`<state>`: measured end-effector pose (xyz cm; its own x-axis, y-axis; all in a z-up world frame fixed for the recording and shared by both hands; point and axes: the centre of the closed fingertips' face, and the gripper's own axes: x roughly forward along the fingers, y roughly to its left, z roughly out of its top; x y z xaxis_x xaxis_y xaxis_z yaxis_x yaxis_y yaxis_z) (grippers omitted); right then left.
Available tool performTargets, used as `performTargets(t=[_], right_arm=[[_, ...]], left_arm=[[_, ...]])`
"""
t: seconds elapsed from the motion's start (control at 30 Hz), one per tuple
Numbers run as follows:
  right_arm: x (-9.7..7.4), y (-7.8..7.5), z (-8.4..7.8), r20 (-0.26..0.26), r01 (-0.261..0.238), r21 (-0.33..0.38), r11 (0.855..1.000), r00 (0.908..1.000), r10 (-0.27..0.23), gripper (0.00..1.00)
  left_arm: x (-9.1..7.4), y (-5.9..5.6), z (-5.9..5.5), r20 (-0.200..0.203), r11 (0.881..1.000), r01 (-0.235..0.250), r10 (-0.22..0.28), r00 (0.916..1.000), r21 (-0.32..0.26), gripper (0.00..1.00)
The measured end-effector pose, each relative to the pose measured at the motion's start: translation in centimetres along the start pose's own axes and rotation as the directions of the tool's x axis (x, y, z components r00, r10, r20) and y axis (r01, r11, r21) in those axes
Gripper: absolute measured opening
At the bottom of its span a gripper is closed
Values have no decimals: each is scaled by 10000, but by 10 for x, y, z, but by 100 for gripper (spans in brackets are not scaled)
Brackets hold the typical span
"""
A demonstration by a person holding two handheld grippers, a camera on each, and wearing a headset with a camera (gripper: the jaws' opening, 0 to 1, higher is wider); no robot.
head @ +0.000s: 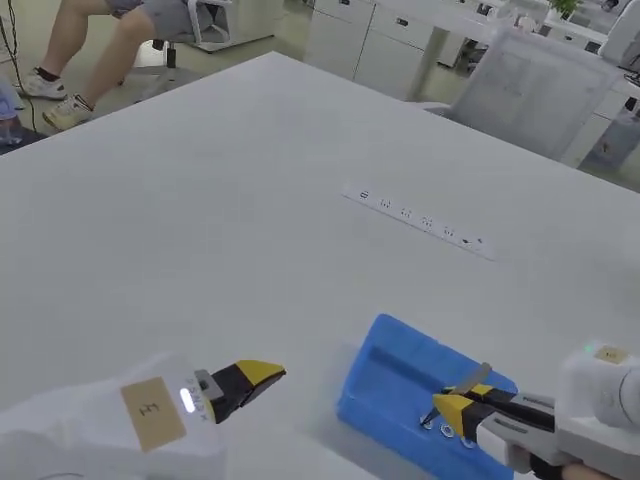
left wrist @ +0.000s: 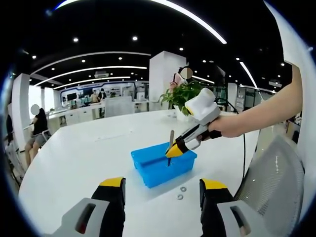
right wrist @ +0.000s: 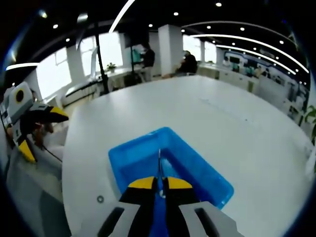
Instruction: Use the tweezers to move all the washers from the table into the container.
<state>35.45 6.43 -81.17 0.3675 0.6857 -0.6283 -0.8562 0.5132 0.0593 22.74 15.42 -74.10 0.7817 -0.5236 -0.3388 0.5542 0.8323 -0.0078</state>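
The right gripper (right wrist: 159, 181) is pinching the tweezers (right wrist: 159, 165) over the container (right wrist: 121, 165); the left gripper (left wrist: 163, 183) is hanging open. If the tweezers are skewing, they risk flicking away the washers (left wrist: 183, 188) lying just ahead of the left one.

You worked in an open-plan office: a broad white desk (head: 200, 200), mesh chairs (head: 530, 90), seated people (left wrist: 39, 127), a potted plant (left wrist: 183, 94) and ceiling light strips (left wrist: 197, 23) surrounded you.

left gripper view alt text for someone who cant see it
The right tool, shut on tweezers, points them down into a blue container on a white table. Two washers lie beside it, ahead of the open left tool.
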Motion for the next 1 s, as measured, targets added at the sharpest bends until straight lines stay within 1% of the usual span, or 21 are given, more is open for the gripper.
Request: performTargets(t=[0.17, 0.3, 0.43, 0.63, 0.8, 1.0], right_arm=[[-7, 2, 7, 292, 56, -73, 10000, 9996, -54, 4], [-17, 9, 18, 534, 157, -358, 9992, 9985, -138, 3], [-29, 15, 29, 942, 118, -294, 9995, 9955, -89, 3], [-44, 29, 40, 1268, -54, -388, 9992, 9919, 103, 3], [-51, 42, 39, 1319, -321, -398, 9987, 9906, 371, 3], [-48, 55, 28, 1009, -698, -482, 9964, 9921, 743, 3]], left_arm=[[0, 0, 0, -6, 10000, 13, -14, 10000, -23, 60], [0, -1, 0, 4, 10000, 30, -30, 10000, -7, 60], [0, -1, 1, 11, 10000, 49, -49, 10000, -8, 60], [0, -2, 0, -15, 10000, 82, -82, 10000, 3, 60], [1, -2, 0, -20, 9999, 108, -108, 9999, 27, 60], [1, -3, -1, -23, 9998, 172, -172, 9998, 29, 60]])
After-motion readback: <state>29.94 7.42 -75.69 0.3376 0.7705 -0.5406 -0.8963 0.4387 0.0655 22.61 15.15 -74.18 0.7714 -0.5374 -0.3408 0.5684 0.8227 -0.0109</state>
